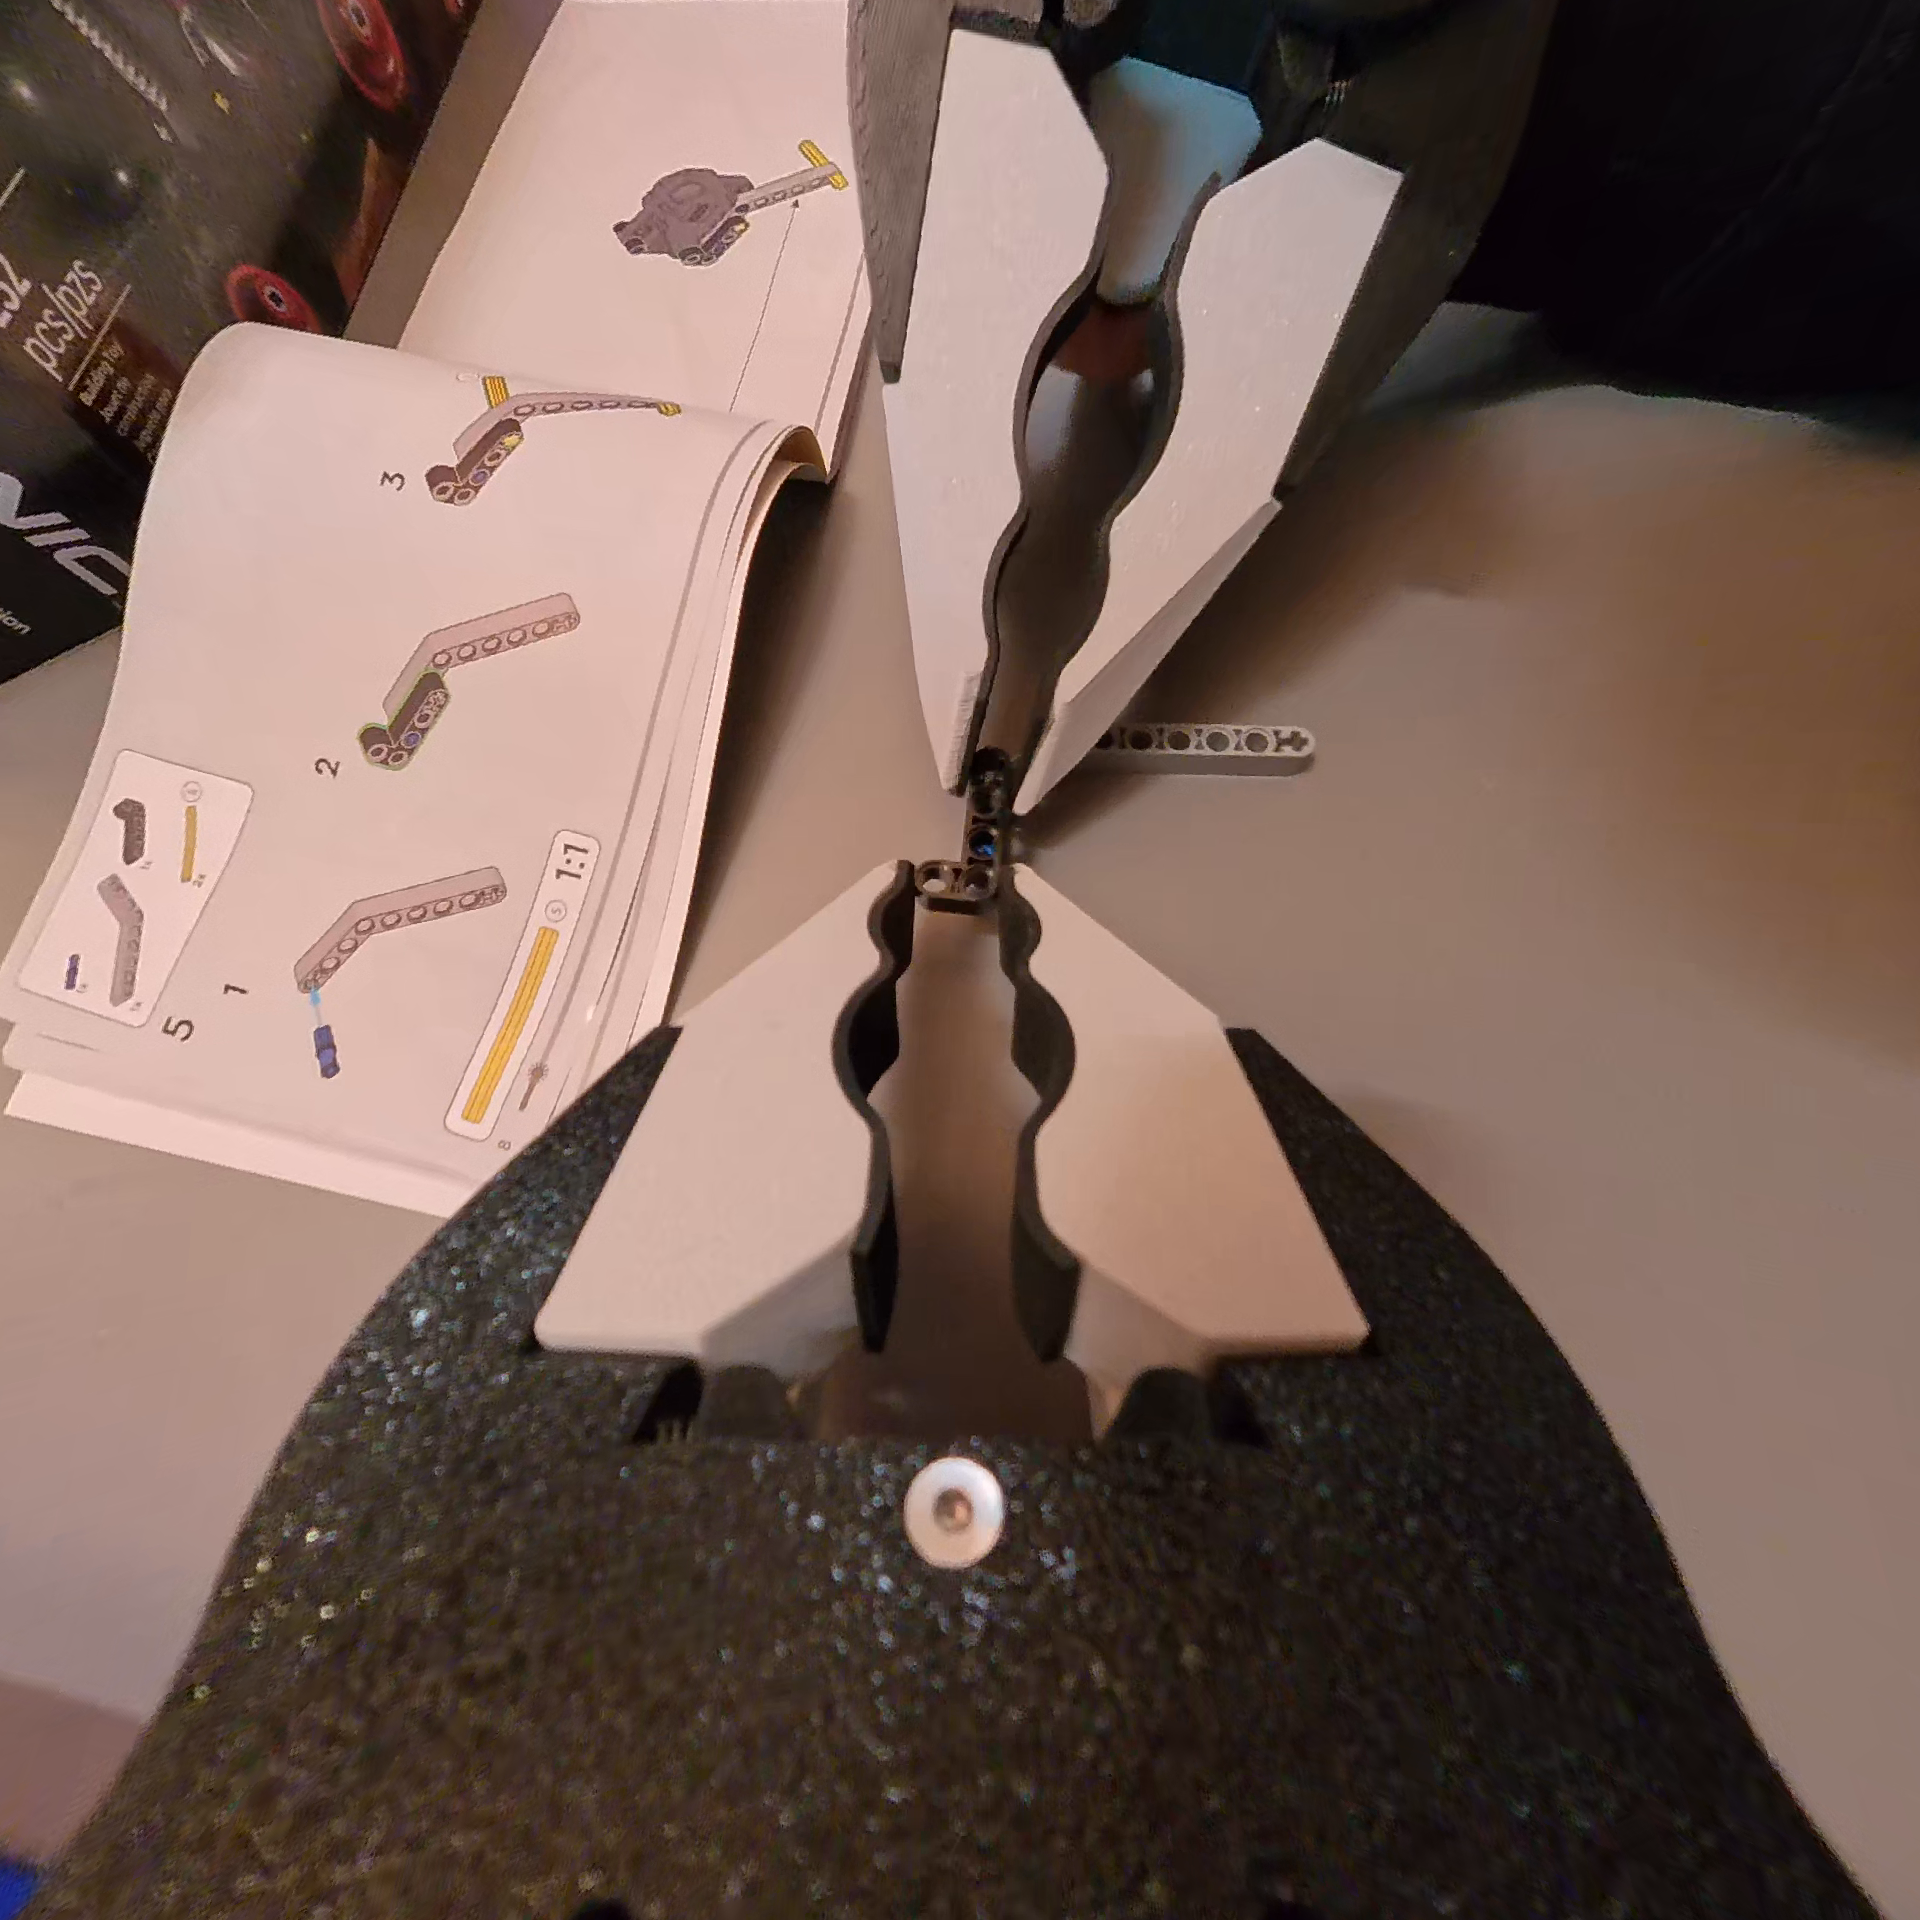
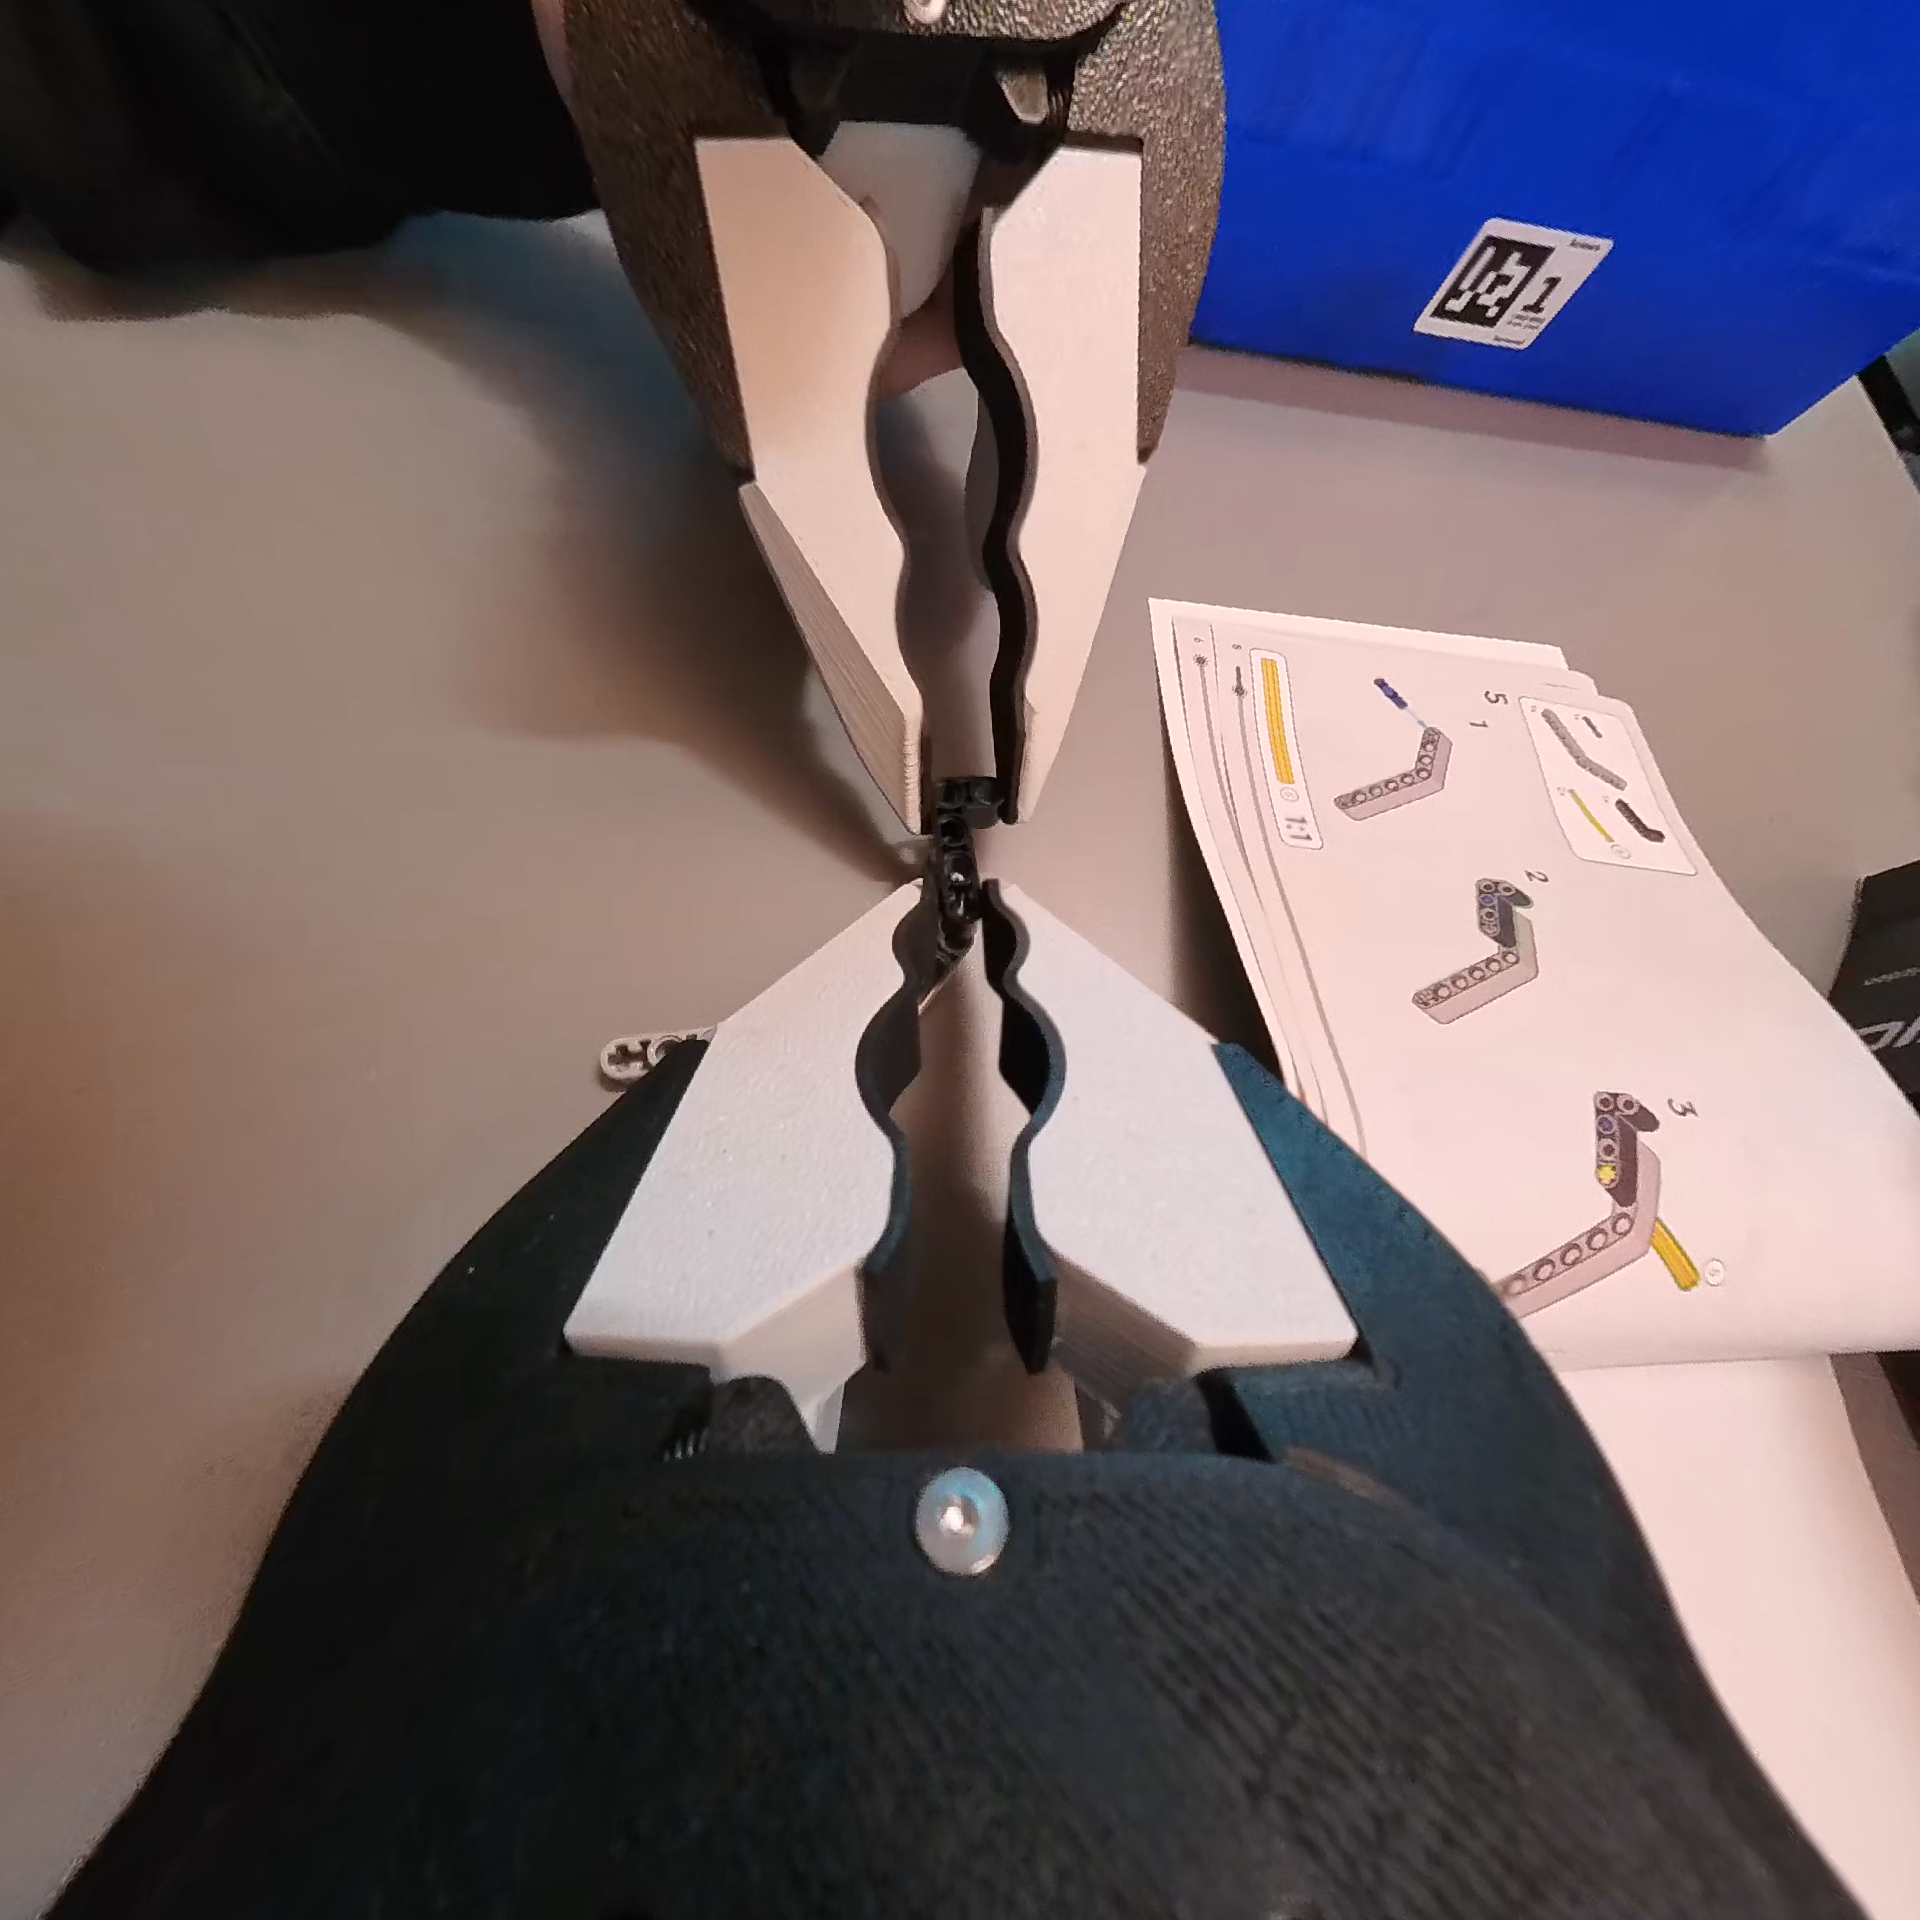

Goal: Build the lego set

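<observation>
both tools meet tip to tip over the grey table (image 1: 1558, 1039): left gripper (image 1: 961, 883) and right gripper (image 2: 951, 914) are each nearly closed, pinching opposite ends of the small black l-shaped beam (image 1: 971, 852), which carries a blue pin (image 1: 982, 847) and hangs above the tabletop. fingers are matte pale plastic with wavy black pads. an open instruction booklet (image 1: 416, 675) lies near. a grey holed beam (image 1: 1216, 741) lies flat behind. the black piece looks light, rigid, slick; best held across its flat faces.
</observation>
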A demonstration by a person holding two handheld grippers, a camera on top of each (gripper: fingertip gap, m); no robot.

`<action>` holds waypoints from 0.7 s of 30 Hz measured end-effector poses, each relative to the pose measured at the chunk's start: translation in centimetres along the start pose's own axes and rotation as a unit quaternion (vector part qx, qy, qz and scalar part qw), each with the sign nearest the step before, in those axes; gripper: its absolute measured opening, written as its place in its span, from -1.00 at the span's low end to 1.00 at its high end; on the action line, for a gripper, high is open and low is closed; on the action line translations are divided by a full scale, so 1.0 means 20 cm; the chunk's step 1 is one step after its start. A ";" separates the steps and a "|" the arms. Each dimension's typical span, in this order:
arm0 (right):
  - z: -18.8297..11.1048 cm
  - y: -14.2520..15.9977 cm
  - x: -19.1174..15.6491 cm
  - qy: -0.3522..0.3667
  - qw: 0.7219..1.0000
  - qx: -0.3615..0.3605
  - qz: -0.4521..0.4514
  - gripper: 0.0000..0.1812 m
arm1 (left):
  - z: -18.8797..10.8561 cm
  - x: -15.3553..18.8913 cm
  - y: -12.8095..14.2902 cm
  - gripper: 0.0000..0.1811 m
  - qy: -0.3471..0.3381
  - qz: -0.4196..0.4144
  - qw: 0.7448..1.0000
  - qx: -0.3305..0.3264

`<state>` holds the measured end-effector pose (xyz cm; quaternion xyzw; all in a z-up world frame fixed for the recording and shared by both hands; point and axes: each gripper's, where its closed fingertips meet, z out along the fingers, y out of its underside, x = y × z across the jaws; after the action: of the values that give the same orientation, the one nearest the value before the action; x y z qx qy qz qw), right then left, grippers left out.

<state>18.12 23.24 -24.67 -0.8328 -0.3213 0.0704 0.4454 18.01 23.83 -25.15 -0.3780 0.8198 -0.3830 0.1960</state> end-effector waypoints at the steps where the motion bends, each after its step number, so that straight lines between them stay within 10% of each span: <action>1: 0.00 0.00 0.00 0.004 1.000 -0.004 -0.007 -0.94 | 0.00 0.00 0.00 -0.86 0.000 0.001 1.000 -0.002; 21: 0.02 0.03 -0.02 -0.015 1.000 -0.010 -0.004 -0.94 | 0.02 0.01 0.04 -0.86 -0.006 0.009 0.999 -0.038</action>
<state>17.89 23.08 -25.50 -0.8344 -0.3323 0.0783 0.4326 17.82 23.74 -26.03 -0.3803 0.8357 -0.3476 0.1901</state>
